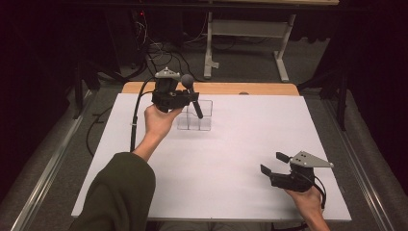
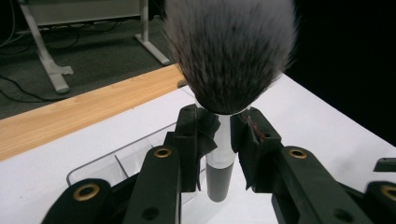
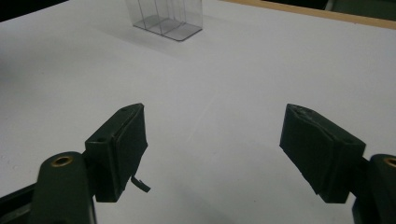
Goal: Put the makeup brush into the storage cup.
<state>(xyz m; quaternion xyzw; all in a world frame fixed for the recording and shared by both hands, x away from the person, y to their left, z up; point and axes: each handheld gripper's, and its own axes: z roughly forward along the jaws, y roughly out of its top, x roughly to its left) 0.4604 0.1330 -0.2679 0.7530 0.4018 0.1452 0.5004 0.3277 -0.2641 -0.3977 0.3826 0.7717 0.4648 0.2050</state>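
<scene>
A makeup brush [image 1: 192, 96] with a fluffy grey head [image 2: 231, 49] and a white-and-grey handle is held by my left gripper [image 1: 185, 100], whose jaws are shut on the handle [image 2: 220, 154] just below the bristles. The brush hangs tilted over a clear plastic organiser [image 1: 195, 116] with several compartments at the far middle of the white table; its lower end points into the box [image 2: 126, 161]. My right gripper [image 1: 275, 163] rests low near the front right of the table, its jaws wide open [image 3: 212, 154] with only bare tabletop between them.
The white tabletop [image 1: 231, 159] has a wooden strip [image 1: 211, 88] along its far edge. The clear organiser [image 3: 166, 16] also appears far ahead in the right gripper view. Beyond the table stand a white desk frame [image 1: 245, 43] and cables on dark floor.
</scene>
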